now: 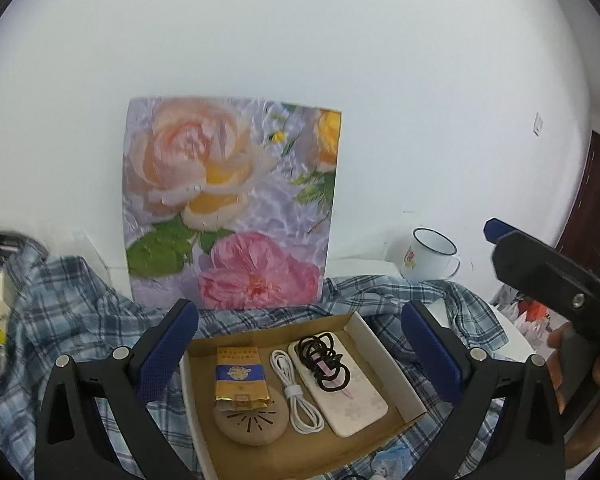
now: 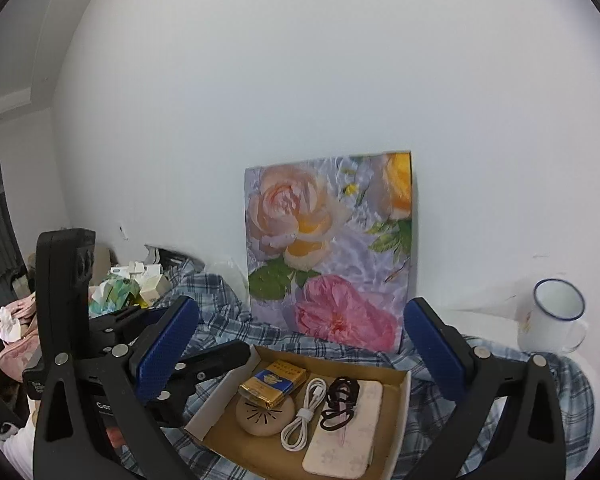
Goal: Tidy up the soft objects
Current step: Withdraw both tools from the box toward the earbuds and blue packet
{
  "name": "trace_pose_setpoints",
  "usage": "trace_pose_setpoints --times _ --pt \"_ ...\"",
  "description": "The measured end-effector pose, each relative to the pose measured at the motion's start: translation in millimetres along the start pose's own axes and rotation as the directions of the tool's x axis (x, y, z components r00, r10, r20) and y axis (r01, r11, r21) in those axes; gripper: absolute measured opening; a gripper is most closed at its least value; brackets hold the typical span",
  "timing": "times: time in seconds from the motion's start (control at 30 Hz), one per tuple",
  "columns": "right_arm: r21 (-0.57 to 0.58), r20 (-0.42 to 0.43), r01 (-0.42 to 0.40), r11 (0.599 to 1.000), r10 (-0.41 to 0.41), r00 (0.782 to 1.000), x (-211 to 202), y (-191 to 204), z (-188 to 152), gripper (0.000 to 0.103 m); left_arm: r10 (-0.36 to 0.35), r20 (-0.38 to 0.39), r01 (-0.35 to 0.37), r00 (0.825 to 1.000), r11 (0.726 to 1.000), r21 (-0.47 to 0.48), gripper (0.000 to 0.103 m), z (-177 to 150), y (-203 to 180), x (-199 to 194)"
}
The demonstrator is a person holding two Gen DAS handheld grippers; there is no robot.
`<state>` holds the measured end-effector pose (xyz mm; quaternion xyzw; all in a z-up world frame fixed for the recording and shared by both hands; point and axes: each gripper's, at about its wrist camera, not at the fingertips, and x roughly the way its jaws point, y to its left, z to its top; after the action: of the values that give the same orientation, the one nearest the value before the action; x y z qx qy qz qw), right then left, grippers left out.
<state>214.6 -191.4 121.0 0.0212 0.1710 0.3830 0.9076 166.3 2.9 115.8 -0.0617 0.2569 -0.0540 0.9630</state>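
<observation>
1. Your biggest item is the plaid shirt [image 1: 72, 304], spread rumpled over the desk [image 2: 480, 314]; it lies under the box and reaches the foot of the flower painting [image 1: 232, 208] leaning on the wall.
2. The cardboard box [image 1: 380, 344] sits open on the shirt, between your tongs in both views.
3. Your left tongs [image 1: 300, 354] are spread wide and grip nothing; your right tongs [image 2: 302, 354] likewise (the right view shows the left tool from the side, beside the box's left edge).
4. Inside the box, from right to left: a pale power bank [image 1: 356, 396], a coiled white cable [image 1: 296, 392], and a round tan disc [image 1: 252, 424] with a gold-and-blue packet [image 1: 238, 376] on it.
5. Black hair ties [image 1: 322, 360] lie tangled on the power bank.
6. Only the right view shows a clutter pile [image 2: 128, 284] far left; an enamel mug [image 2: 556, 316] stands right.
</observation>
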Motion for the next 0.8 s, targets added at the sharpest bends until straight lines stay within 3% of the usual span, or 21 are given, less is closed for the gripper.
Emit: trace_pose_setpoints --times 0.1,0.33,0.8 --pt "-0.022 -0.006 -0.014 1.000 0.014 1.000 -15 2 6 0.103 0.018 0.009 -0.018 1.000 0.998 0.054 0.103 3 -13 -16" --pt "-0.089 0.017 0.027 0.996 -0.026 1.000 -60 7 6 0.103 -0.025 0.038 0.022 0.999 0.997 0.080 0.103 2 -33 -50" --pt "-0.153 -0.018 0.007 0.988 -0.009 1.000 -109 21 -50 0.103 -0.060 -0.034 0.064 0.998 0.985 0.158 0.103 -38 -62 -60"
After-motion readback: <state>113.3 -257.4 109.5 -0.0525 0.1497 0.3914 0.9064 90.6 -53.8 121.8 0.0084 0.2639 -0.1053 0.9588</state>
